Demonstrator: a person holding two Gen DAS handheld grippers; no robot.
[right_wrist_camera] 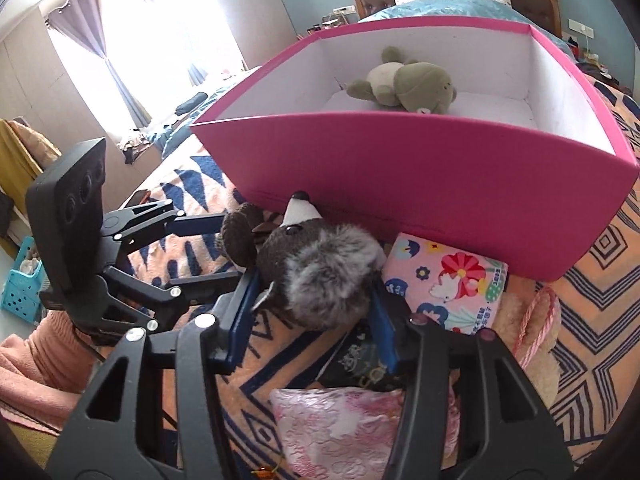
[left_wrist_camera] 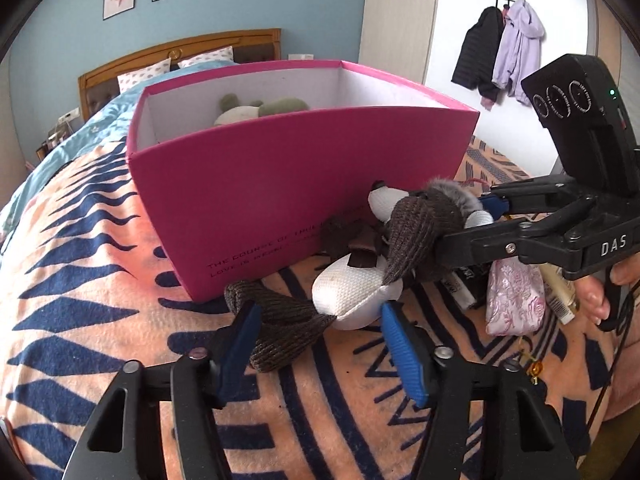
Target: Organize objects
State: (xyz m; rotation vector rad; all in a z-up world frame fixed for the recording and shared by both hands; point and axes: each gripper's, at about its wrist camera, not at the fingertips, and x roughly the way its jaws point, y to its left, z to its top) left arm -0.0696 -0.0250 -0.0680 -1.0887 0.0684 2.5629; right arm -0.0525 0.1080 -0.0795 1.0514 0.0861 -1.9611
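A brown and white plush dog [left_wrist_camera: 360, 280] lies on the patterned blanket against the front wall of a pink box [left_wrist_camera: 280, 184]. My left gripper [left_wrist_camera: 320, 340] is open, its blue fingers on either side of the dog's brown legs and white belly. My right gripper [right_wrist_camera: 312, 312] is shut on the dog's furry grey head [right_wrist_camera: 324, 276]; it also shows in the left wrist view [left_wrist_camera: 472, 220]. The left gripper shows in the right wrist view [right_wrist_camera: 200, 252] at the dog's legs. A green plush toy [right_wrist_camera: 404, 82] lies inside the pink box [right_wrist_camera: 420, 168].
A pink brocade pouch [right_wrist_camera: 352, 428], a flowered tissue pack [right_wrist_camera: 444, 284], a dark packet [right_wrist_camera: 360, 360] and a cream fluffy item [right_wrist_camera: 528, 340] lie near the dog. Behind the box are pillows and a wooden headboard [left_wrist_camera: 180, 52]. Jackets [left_wrist_camera: 500, 52] hang on the wall.
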